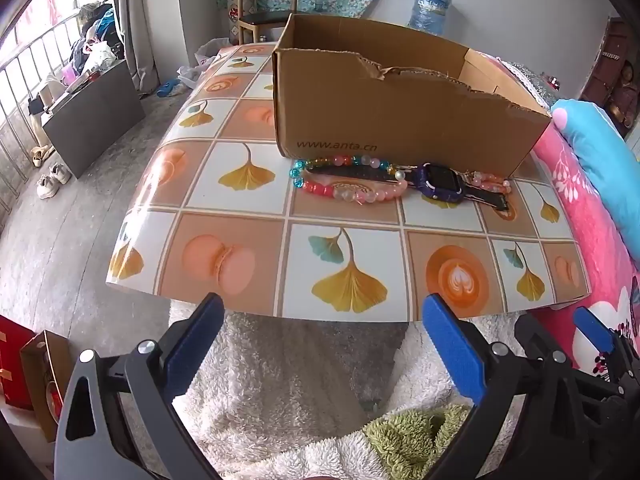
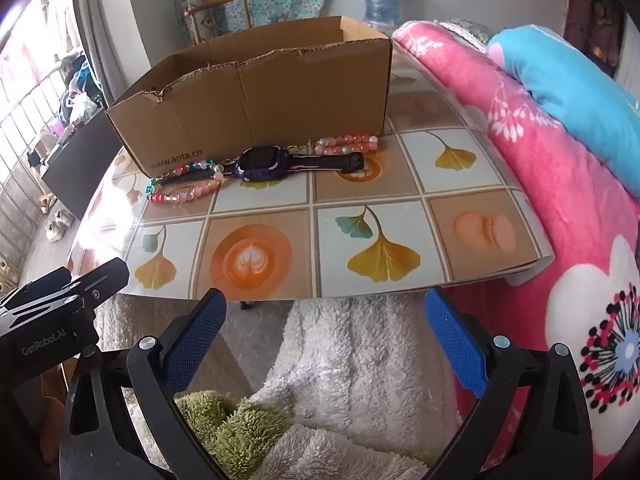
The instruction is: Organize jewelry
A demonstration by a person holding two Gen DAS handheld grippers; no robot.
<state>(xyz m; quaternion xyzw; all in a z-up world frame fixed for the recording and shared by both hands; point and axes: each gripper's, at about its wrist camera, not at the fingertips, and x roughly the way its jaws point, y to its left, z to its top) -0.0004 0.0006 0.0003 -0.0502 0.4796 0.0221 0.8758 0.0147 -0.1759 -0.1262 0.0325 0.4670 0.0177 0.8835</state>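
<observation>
Left wrist view: pink-and-teal beaded bracelets beside purple watch; left tool, right tool apart, empty.

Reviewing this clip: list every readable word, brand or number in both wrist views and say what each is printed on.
"www.anta.cn": on the front wall of the cardboard box, readable in both views.
"GenRobot.AI": on the body of the left gripper seen at the left edge of the right wrist view.
The watch screen is dark; no digits show.
Nothing else is readable.
</observation>
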